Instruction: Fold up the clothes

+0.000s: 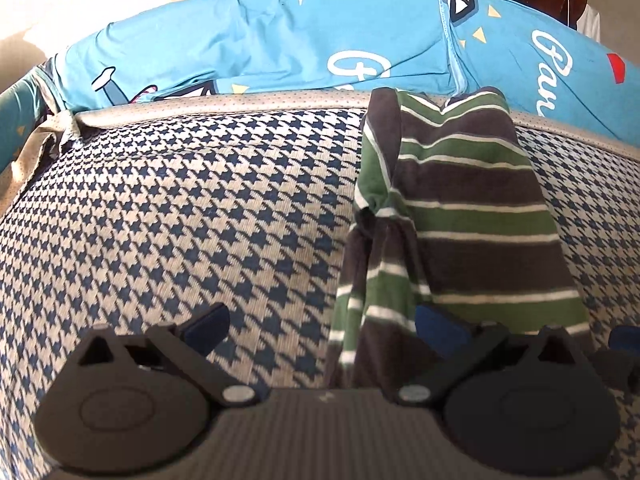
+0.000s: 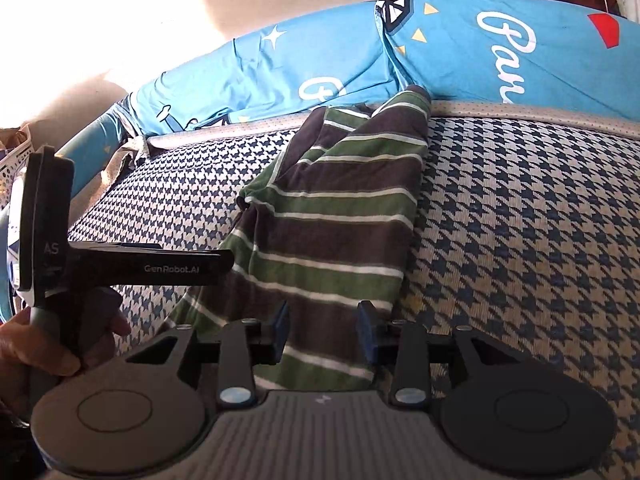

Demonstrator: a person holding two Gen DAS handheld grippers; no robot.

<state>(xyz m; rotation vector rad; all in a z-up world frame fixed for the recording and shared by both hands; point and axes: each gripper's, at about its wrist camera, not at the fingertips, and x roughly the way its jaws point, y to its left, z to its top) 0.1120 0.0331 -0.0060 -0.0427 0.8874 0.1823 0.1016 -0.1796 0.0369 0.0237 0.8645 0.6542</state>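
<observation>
The striped shirt (image 2: 324, 216) — soft, limp, light — is best pinched at its six o'clock hem; right gripper (image 2: 323, 330) is spread over it, left gripper (image 1: 320, 326) is spread wide.

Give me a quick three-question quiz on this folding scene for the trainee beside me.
1. True or false: the striped garment lies on the houndstooth cushion.
2. Which colour is the printed sheet behind the cushion? A) red B) light blue C) yellow
3. Are the right gripper pads clamped on the garment or apart above it?

Key:
1. True; its far end reaches the cushion's grey border.
2. B.
3. Apart: the jaws stand open over the garment's near end, with striped cloth visible in the gap. The left gripper is open wider, beside the garment's left edge.
</observation>
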